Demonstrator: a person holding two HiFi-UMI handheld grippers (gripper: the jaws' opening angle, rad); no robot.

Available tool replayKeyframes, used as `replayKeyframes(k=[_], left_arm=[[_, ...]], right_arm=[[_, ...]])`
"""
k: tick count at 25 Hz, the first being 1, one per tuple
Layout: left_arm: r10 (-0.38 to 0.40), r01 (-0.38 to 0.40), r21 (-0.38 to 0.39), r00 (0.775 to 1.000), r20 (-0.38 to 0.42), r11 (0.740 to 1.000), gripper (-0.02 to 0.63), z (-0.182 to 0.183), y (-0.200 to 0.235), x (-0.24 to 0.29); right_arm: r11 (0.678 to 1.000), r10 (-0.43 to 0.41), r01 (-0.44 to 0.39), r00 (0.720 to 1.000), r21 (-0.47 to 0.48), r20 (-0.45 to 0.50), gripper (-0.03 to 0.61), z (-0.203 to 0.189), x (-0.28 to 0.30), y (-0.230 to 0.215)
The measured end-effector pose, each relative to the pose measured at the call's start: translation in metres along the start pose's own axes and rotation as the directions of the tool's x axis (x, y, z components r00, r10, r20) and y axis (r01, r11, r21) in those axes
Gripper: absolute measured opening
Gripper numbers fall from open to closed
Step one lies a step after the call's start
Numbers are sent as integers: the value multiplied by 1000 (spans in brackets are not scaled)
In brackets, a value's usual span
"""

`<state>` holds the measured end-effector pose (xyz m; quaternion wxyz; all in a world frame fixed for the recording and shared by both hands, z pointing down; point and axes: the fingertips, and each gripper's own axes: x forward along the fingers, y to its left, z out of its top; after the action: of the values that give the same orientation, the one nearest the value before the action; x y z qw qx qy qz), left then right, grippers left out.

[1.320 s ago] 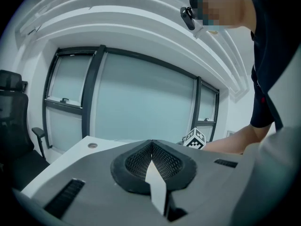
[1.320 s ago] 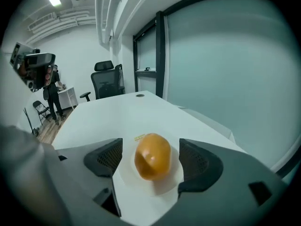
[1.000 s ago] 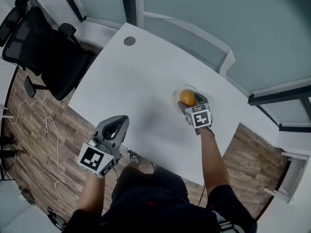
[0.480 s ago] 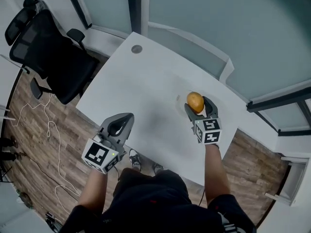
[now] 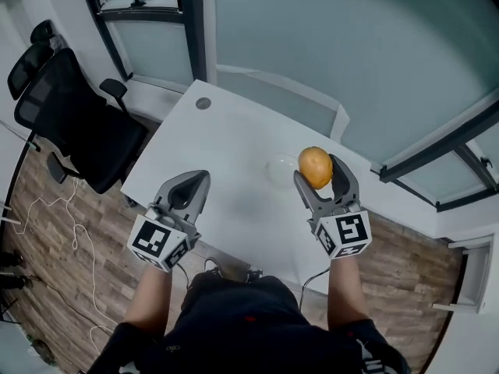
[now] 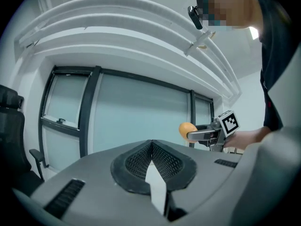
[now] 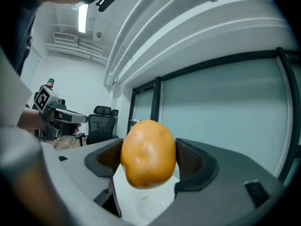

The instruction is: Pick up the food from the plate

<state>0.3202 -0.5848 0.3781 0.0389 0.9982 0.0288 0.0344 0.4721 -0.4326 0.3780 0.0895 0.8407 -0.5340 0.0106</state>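
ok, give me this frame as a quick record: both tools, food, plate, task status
left tool: jaws shut, nothing between them; held near the table's front edge
right tool: jaws shut on the food item, held above the table
food item: orange-yellow, rounded, possibly a potato; gripped on both sides, off the plate
plate: pale, on the table, beside the food item in the head view
table: white
office chair: black, off the table's far-left corner
task status: food is in the right tool, clear of the plate
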Motion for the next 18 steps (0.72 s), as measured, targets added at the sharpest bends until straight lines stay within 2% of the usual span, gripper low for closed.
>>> replayKeyframes(k=[6,10,18], left_arm=[[-25,24,21,999,43,999,21,26,-15,-5],[-49,46,51,997,60,998,23,35,-25,-5],[-87,82,63,994,71,995,23,41,-41,-8]], right_arm=[[998,-53,55,994,-22,93,362,41,-47,0],[997,-83,83,990,3,118,362,50,-68,0],[993,-116,116,984,7,132,362,56,-87,0]])
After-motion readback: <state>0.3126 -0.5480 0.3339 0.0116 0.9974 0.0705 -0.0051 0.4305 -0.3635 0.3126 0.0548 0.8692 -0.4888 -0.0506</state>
